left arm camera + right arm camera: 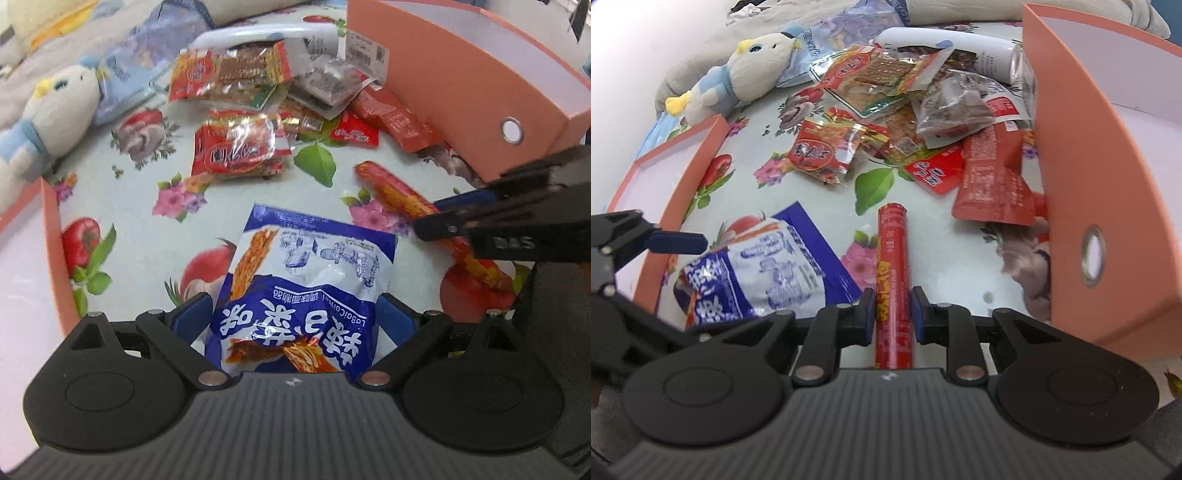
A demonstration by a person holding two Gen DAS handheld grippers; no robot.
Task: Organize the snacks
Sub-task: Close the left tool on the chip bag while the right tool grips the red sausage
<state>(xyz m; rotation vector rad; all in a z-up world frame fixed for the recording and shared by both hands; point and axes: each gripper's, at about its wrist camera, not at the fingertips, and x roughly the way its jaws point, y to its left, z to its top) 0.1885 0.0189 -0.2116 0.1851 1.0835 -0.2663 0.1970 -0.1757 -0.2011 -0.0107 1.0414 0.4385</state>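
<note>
Straddling a glossy blue-and-white crinkled snack bag (306,295), left gripper (295,321) spread wide; hugging a slim red foil sausage stick (892,280), right gripper (893,314) narrowed.

Lying flat on smooth floral oilcloth table (147,221), puffy pouch with long axis running away from the left camera, blue pads (192,317) either side, contact unclear. Cylindrical stick likewise pointing straight away from the right camera, left pad touching it, right pad just beside it, firm grip not certain. Further back, heaped shiny red and clear wrappers (886,110), between two rigid salmon-pink boxes (1089,166) at left and right.
</note>
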